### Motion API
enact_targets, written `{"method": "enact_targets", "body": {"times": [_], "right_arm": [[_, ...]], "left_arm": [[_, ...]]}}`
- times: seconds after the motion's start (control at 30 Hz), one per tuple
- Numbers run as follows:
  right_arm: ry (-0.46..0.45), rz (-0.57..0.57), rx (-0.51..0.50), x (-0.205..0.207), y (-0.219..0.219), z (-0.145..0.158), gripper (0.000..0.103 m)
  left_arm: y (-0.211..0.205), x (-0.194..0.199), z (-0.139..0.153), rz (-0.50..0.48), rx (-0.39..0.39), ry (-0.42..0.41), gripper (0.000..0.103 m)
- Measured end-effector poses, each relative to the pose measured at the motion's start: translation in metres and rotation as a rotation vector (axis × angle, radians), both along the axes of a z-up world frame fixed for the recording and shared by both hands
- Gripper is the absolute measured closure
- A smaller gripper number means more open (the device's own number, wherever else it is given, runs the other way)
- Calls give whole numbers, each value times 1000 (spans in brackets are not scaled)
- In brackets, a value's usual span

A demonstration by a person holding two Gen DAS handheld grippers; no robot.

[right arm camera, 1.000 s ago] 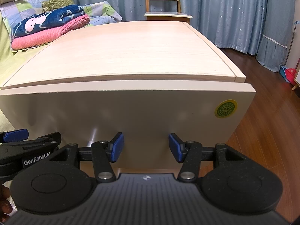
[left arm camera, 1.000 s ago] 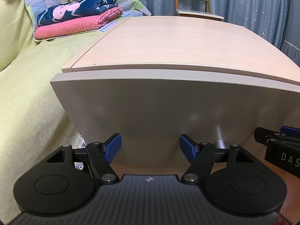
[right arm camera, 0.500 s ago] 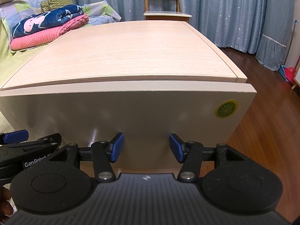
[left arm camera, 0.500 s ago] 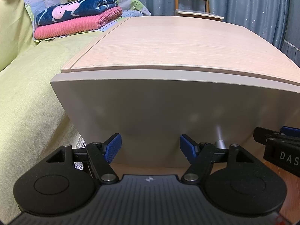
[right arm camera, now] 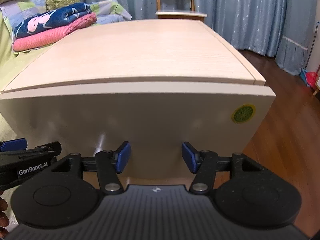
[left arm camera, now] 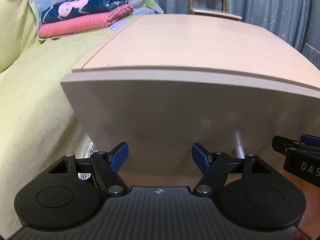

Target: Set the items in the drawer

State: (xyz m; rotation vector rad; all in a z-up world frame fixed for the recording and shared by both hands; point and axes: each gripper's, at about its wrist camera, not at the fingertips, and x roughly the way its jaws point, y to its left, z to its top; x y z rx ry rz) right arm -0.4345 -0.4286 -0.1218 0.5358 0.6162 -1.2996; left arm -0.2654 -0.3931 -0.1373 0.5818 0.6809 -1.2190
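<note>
So far: little of the task shows as done; no item to be stored appears in either view, and nothing can be seen inside the drawer.
Drawer (left arm camera: 190, 120): its pale front panel fills the middle of both views, under the light wood top (right arm camera: 136, 50); whether it is fully closed or slightly pulled out, I cannot tell.
Left gripper (left arm camera: 159, 157): jaws wide apart, holding nothing, low and near the bottom edge of the drawer front, towards its left side.
Right gripper (right arm camera: 156, 157): jaws likewise spread wide and empty, near the lower edge of the front, further right; the green round sticker (right arm camera: 243, 113) sits up and to its right.
Handle: none visible on the panel; the low position of both grippers suggests a grip under the bottom edge.
Surroundings: folded blankets (left arm camera: 84, 16) lie far left on the bed, a chair (right arm camera: 176, 2) stands beyond the far edge of the top.
Left to do: open the drawer, fetch the items, put them in.
</note>
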Motion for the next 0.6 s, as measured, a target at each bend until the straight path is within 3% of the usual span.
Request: {"method": "enact_targets", "body": {"times": [0.27, 0.4, 0.6], "right_arm": [[-42, 12, -9, -19, 23, 24, 45], [-57, 29, -30, -26, 34, 45, 34], [-74, 57, -65, -37, 49, 77, 20]], "left_arm": [[19, -11, 26, 12, 68, -6, 30], [34, -18, 52, 30, 53, -15, 16], [58, -26, 91, 47, 3, -25, 16]]}}
